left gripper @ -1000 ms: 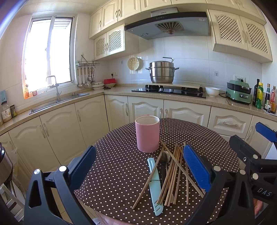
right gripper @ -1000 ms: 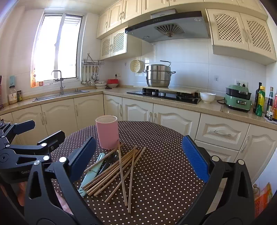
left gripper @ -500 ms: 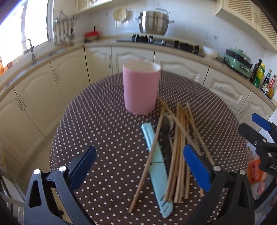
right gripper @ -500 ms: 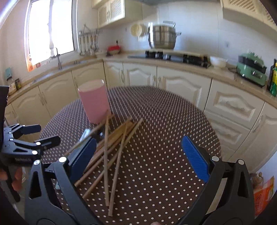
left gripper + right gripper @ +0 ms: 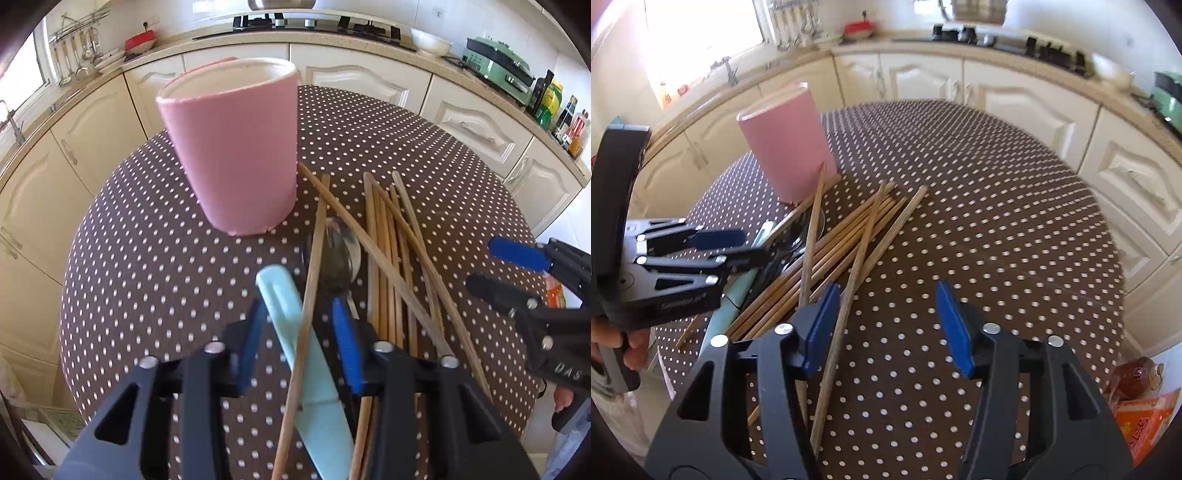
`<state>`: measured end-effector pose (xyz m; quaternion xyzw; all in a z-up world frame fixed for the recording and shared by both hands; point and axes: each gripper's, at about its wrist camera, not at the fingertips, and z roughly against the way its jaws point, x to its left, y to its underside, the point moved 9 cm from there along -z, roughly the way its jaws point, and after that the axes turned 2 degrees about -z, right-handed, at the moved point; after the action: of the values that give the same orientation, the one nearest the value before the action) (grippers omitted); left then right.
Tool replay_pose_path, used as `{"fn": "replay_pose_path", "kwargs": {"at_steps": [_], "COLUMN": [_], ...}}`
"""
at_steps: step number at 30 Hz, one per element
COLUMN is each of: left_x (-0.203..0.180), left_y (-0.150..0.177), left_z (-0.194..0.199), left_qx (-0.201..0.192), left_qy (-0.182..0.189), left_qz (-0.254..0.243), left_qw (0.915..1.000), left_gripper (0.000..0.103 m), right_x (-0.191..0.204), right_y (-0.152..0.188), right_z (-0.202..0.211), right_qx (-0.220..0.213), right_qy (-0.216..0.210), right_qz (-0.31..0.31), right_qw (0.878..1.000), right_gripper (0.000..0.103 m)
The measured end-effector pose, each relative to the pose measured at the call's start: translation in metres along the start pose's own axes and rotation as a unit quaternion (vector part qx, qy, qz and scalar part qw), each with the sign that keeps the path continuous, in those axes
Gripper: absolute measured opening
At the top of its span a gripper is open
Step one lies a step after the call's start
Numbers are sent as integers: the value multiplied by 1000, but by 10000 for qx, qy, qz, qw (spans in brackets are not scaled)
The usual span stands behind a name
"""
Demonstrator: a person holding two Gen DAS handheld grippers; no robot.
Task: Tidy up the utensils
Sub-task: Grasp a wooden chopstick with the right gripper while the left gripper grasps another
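**Left gripper straddles the knife**

Our left gripper [image 5: 299,328] is closing; the sheathed knife [image 5: 295,332] and one chopstick [image 5: 308,306] lie lengthwise between its fingers, not yet pinched, pointing toward the pink cup [image 5: 236,147]. Our right gripper [image 5: 886,314], also closing, has one chopstick [image 5: 846,306] by its left finger, ungripped.

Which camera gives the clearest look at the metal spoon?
The left wrist view: the spoon bowl lies in plain sight between chopsticks. The right wrist view shows only a blurred glint of it under the chopsticks.
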<state>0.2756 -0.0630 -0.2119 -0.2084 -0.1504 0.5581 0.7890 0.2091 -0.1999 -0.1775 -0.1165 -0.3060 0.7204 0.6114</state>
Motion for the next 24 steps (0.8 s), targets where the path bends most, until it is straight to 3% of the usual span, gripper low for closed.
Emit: {"fn": "replay_pose_path", "kwargs": {"at_steps": [1, 4, 10, 17, 22, 24], "left_x": [0, -1, -3, -6, -11, -13], "left_y": [-2, -11, -11, 5, 6, 7], "left_z": [-4, -12, -4, 19, 35, 42], "left_qx": [64, 119, -11, -308, -652, -805], "left_qy": [17, -17, 244, 475, 552, 631], "left_qz": [12, 63, 266, 451, 404, 427], "left_qw": [10000, 9999, 9993, 9974, 9955, 9938], "left_gripper": [21, 8, 6, 6, 6, 6], "right_x": [2, 7, 34, 47, 47, 49], "right_y": [-1, -7, -15, -16, -19, -23], "right_z": [-3, -6, -11, -40, -54, -60], "right_qx": [100, 227, 506, 962, 1132, 1186], "right_qy": [-89, -212, -646, -681, -579, -559], "right_qz": [-7, 10, 259, 300, 333, 385], "right_qw": [9999, 9995, 9963, 9926, 9913, 9906], "right_gripper": [46, 37, 34, 25, 10, 9]}}
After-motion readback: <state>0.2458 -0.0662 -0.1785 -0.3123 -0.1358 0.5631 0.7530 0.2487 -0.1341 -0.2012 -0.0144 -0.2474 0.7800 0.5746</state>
